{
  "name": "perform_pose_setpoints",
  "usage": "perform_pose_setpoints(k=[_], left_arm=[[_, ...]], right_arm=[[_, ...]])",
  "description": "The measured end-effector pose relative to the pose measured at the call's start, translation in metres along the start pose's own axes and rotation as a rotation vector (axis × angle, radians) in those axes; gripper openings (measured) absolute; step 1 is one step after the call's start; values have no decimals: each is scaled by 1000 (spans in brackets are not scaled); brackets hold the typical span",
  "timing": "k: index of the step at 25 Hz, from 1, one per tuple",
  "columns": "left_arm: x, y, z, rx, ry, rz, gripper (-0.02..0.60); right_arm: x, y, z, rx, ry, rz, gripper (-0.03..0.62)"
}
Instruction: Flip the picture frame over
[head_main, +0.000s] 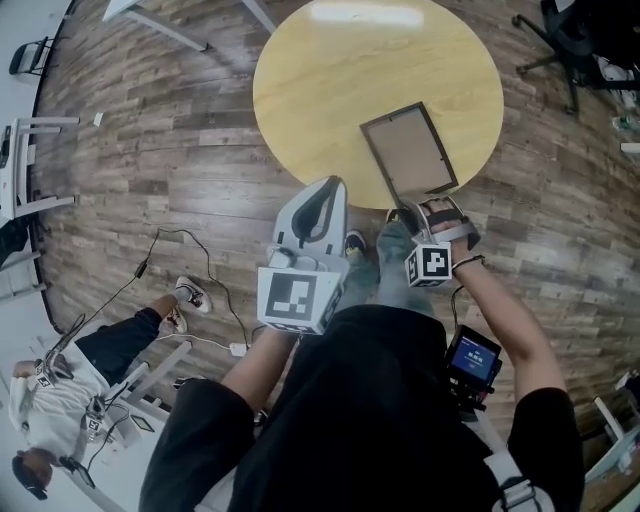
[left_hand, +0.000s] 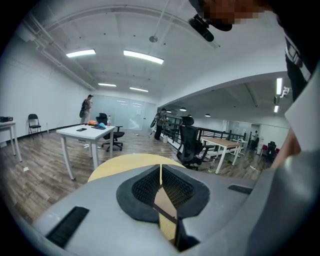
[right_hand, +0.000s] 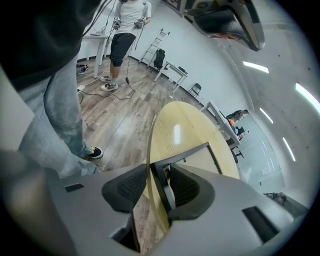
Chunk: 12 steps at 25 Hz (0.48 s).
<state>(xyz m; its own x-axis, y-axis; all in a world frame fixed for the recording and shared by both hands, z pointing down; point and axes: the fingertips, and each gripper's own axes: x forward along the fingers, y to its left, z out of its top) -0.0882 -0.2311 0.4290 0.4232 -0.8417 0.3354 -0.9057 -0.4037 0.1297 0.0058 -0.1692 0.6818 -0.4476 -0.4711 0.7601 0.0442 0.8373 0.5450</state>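
While left tongs (head_main: 326, 190) hung clenched, empty, right tongs (head_main: 412, 214) gaped astride the frame (head_main: 408, 152).
A square bite on its rail at the table (head_main: 320, 80)'s near edge looked wisest.

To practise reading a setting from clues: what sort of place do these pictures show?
Probably an open-plan office or lab space: black swivel office chairs, white desks on a wood-plank floor, and long strip lights on the ceiling.
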Motion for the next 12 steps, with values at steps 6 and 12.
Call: perform_pose_setpoints(k=[6,12], left_arm=[[1,-2,-1,-4,-1,1,29],[4,-3,3,5,-13,-12,29]], right_arm=[[-12,20,10,-2,-49,54,127],[-40,-8,43,111,-212,59,116]])
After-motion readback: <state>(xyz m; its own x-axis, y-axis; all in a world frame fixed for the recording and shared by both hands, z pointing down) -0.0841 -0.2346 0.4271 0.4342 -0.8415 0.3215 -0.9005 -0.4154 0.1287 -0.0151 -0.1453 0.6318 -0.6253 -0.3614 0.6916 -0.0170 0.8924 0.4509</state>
